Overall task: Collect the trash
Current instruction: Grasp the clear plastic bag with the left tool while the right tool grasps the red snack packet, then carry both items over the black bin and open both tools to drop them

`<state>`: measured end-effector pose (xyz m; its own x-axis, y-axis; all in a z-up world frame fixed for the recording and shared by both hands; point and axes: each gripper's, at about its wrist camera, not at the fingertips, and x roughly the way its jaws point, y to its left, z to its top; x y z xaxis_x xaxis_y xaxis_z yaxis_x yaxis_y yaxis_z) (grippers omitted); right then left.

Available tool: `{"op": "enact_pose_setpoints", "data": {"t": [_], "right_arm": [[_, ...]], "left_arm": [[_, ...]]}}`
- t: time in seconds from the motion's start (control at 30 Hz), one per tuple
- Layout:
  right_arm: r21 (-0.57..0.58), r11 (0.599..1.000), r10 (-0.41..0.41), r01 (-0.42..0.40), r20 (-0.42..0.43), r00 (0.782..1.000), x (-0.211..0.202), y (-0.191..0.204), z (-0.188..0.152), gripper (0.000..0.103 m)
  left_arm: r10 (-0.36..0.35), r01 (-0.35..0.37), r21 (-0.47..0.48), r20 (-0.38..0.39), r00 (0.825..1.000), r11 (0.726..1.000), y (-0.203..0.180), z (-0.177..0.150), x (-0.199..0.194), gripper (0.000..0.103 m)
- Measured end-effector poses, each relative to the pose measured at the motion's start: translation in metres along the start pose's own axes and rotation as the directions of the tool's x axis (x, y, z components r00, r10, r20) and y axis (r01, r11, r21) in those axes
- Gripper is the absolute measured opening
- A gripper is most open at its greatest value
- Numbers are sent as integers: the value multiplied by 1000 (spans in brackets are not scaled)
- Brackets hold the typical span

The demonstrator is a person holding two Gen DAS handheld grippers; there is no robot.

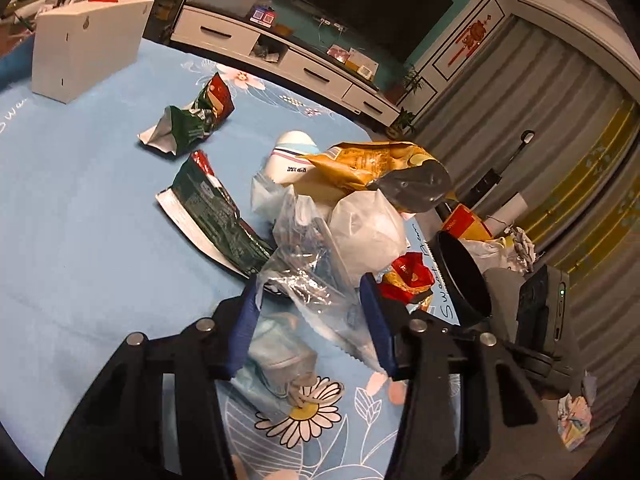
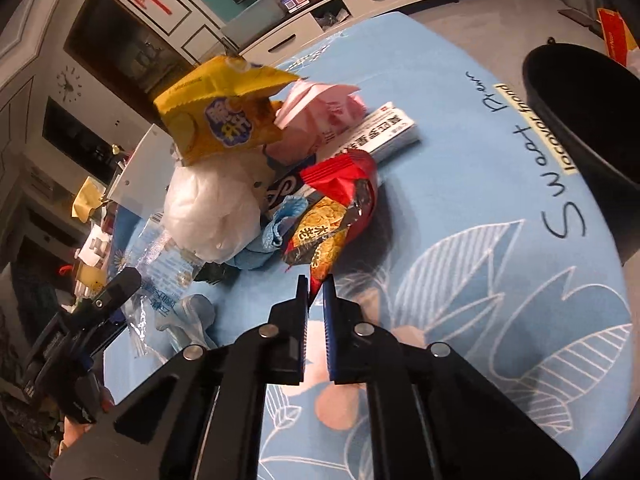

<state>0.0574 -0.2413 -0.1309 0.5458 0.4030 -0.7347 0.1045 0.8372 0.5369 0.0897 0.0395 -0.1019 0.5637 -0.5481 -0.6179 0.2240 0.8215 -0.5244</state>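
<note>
Two hand-held grippers are working a heap of litter on a desk covered in blue flowered cloth. The right hand-held gripper has its jaws pinched nearly together on the near corner of a red snack wrapper, which lies at the near right edge of the heap. The left hand-held gripper stands about half open, its blue pads either side of a crumpled clear plastic bag; whether the pads already press on the film I cannot tell.

Behind these lie a white plastic bundle, a yellow chip bag, pink tissue and a small printed box. Farther left on the cloth sit two green wrappers, well apart from the heap, with a white carton at the far left. A black bin stands just off the right edge of the desk.

The step in hand looks like the pick-up: one piece secured on the right, another being taken on the left. Next, the right side probably needs to lift the wrapper free of its neighbours and carry it over the bin's rim before letting go; thin foil held by one corner may slip or drag other scraps along.
</note>
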Motion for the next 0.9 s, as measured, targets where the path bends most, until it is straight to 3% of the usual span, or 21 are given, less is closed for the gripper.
{"op": "enact_pose_setpoints", "data": {"t": [0.03,0.1,0.13,0.17,0.27,0.33,0.4,0.5,0.57,0.63,0.9], "right_arm": [[6,1000,0,0,4,1000,-1,0,1,9],[4,1000,-14,14,13,1000,-5,-3,2,9],[10,1000,-20,19,11,1000,-5,-4,2,9],[14,1000,-17,17,6,1000,-5,-5,3,15],[36,999,-32,32,14,999,-7,-9,6,43],[44,998,-39,38,25,999,-8,-10,8,52],[63,997,-45,43,22,999,-4,-13,12,53],[87,994,-70,67,25,997,4,-23,19,49],[112,991,-69,67,18,997,11,-28,20,24],[131,990,-56,53,19,998,14,-33,18,12],[90,996,-22,16,64,998,-11,-34,4,9]], "left_arm": [[-17,17,-8,-1,1000,1000,0,0,1,47],[-48,48,-16,3,999,999,0,-1,0,33],[-58,58,-12,3,998,998,-1,-1,1,21],[-72,72,-9,-6,997,997,-2,-1,1,16],[-79,79,-1,-9,997,997,-4,-1,0,16],[-82,83,1,-10,997,997,-4,-1,0,16],[-88,88,6,-11,996,996,-4,-1,0,16],[-94,94,5,-10,996,996,-4,-1,-1,16],[-105,105,11,-8,994,994,-4,0,-2,16],[-114,114,24,0,993,993,-7,1,-6,16],[-138,137,68,16,990,988,-18,-1,-26,16]]}}
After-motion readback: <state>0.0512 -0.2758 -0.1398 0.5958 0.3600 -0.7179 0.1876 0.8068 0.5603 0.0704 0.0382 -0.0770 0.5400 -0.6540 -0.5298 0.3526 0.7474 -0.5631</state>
